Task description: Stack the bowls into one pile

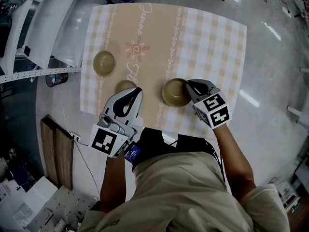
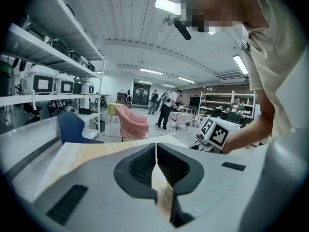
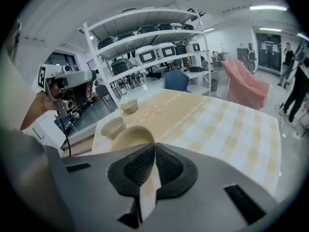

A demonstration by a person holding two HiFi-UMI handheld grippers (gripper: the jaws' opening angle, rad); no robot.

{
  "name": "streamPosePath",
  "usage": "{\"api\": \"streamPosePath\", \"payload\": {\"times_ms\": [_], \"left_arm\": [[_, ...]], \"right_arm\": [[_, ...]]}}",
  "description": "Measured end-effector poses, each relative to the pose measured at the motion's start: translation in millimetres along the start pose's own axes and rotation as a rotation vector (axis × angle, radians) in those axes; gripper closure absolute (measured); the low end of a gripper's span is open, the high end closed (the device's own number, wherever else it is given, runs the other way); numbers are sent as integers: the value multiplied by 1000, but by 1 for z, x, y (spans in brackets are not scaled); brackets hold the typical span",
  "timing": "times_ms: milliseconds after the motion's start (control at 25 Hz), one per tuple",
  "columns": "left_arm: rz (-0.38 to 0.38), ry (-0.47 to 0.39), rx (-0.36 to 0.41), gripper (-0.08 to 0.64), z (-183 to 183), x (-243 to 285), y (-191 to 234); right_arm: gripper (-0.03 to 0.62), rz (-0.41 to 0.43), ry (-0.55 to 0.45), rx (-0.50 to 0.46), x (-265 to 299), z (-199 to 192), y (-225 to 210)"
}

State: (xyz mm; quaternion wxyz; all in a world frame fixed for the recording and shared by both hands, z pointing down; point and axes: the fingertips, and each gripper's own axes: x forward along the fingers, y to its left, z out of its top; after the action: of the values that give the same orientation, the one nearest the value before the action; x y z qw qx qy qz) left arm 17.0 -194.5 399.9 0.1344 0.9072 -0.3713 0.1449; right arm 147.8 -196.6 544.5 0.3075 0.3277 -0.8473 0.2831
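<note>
Three tan bowls are on the checked tablecloth [image 1: 212, 47]. The nearest bowl [image 1: 174, 93] [image 3: 130, 137] has its right rim at the tips of my right gripper [image 1: 189, 85] [image 3: 154, 145], whose jaws are shut on that rim. A second bowl [image 1: 123, 86] [image 3: 112, 126] lies just ahead of my left gripper [image 1: 137, 92] [image 2: 156, 146], partly hidden by it. The left jaws are shut with nothing between them, and no bowl shows in the left gripper view. The third bowl [image 1: 104, 62] [image 3: 129, 106] stands apart at the far left.
A white shelf unit [image 1: 29, 28] runs along the table's left side, holding cookers [image 3: 154, 52]. A blue chair [image 2: 72, 127] stands at the table's far end. A pink armchair [image 2: 133, 123] and standing people [image 2: 165, 109] are farther off on the floor.
</note>
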Motion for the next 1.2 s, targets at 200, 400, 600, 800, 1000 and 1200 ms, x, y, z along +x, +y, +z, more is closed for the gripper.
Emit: {"api": "streamPosePath", "payload": {"times_ms": [200,400,600,800,1000,1200], "left_arm": [[55,-25,8,552,4,-35,34],[71,-37,5,552,3,-68,67],[61,-42,1,552,-2,-89,97],[54,-51,-5,552,-4,-106,120],[47,-49,-14,552,-11,-120,142],[44,-44,-36,552,-33,-120,170]], "right_arm": [[580,17,-24,-37,7,31,34],[581,14,-37,-46,21,60,66],[580,11,-34,-48,39,80,96],[580,10,-22,-48,55,91,120],[580,8,-4,-47,73,98,139],[580,8,26,-47,105,95,147]]}}
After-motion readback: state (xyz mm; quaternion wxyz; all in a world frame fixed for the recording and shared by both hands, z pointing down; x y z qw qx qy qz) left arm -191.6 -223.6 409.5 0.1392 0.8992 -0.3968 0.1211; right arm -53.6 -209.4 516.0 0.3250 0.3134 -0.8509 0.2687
